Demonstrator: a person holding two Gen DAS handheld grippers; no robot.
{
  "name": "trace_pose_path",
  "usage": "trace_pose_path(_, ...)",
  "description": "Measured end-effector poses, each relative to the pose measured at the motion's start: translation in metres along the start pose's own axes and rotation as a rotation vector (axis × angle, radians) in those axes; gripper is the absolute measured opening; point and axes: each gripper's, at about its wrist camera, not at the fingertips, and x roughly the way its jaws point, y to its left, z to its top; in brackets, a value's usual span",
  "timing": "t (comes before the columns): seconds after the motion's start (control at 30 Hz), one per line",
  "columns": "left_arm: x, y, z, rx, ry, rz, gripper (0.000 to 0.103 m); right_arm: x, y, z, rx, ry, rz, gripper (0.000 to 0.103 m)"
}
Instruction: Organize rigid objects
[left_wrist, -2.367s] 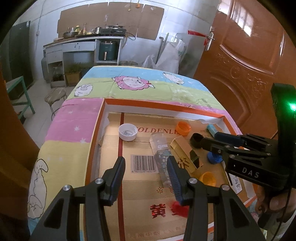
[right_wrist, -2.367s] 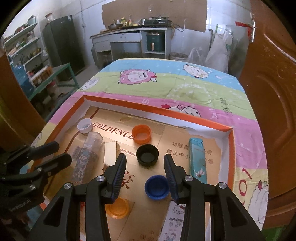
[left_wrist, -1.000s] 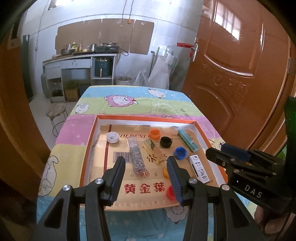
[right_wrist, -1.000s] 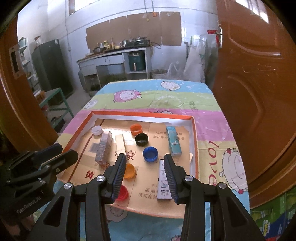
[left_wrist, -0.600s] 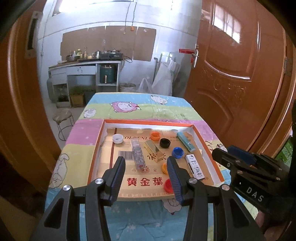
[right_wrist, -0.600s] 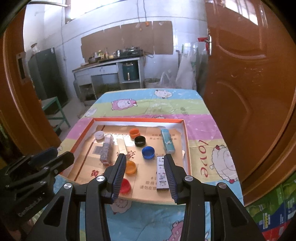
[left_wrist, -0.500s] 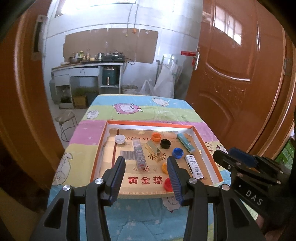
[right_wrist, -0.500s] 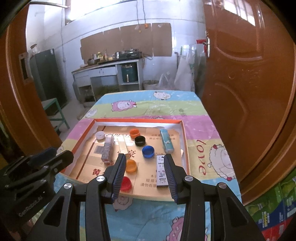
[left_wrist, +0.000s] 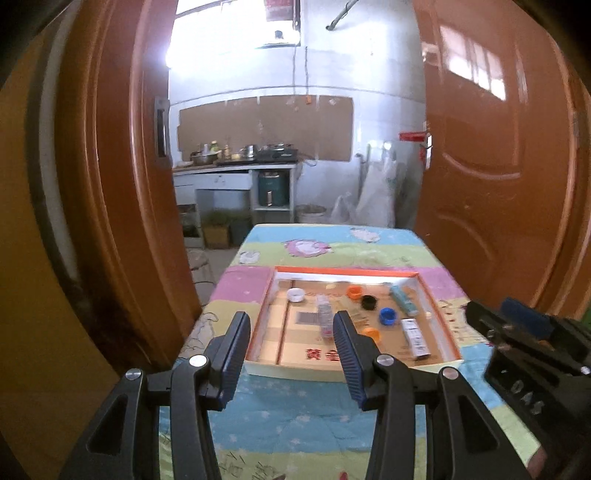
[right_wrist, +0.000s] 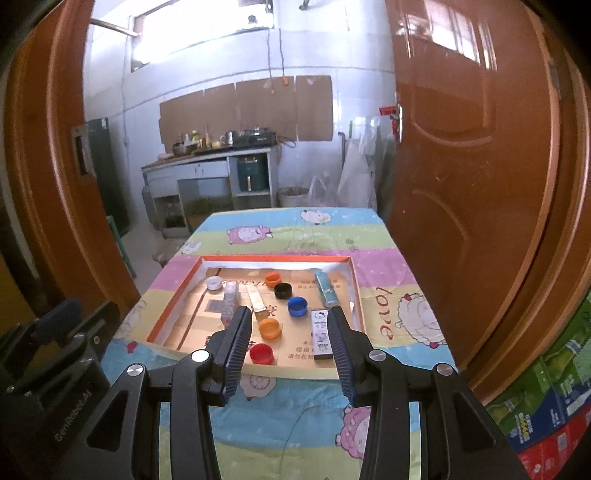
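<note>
Both grippers' fingers (left_wrist: 236, 343) (right_wrist: 338, 343) apart, empty, before cardboard tray (right_wrist: 177, 306) between orange doors (right_wrist: 480, 184)

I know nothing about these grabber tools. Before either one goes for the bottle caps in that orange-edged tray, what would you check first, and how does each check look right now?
1. Left gripper empty, jaws apart: ok.
2. Right gripper empty, jaws apart: ok.
3. Tray lies flat on the patterned tablecloth: ok.
4. Caps separate, not stacked: red cap, orange cap, blue cap, black cap all apart: ok.
5. Grippers close enough to grasp: not ok, both hang well back from the tray.
6. Whether the red cap sits open side up: cannot tell.
</note>
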Motion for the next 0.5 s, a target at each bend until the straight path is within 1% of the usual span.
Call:
trace_pose_path(0.03,-0.005,0.001,-0.001,-0.003,-0.003,-0.013,0.047,-0.007,0.001,-0.002,0.0,-0.014,-0.008,0.044)
trace_pose_path(0.23,-0.03,-0.001,-0.007,0.008,-0.029,-0.027,0.047,-0.034,0.004,-0.014,0.016,-0.046,-0.018,0.044)
trace_pose_path(0.4,-0.048,0.003,-0.013,0.013,-0.049,-0.01,0.047,-0.052,0.005,-0.02,0.024,-0.073,-0.029,0.044)
trace_pose_path(0.5,-0.055,0.005,-0.016,0.011,-0.053,-0.013,0.047,-0.061,0.008,-0.022,0.019,-0.086,-0.031,0.044)
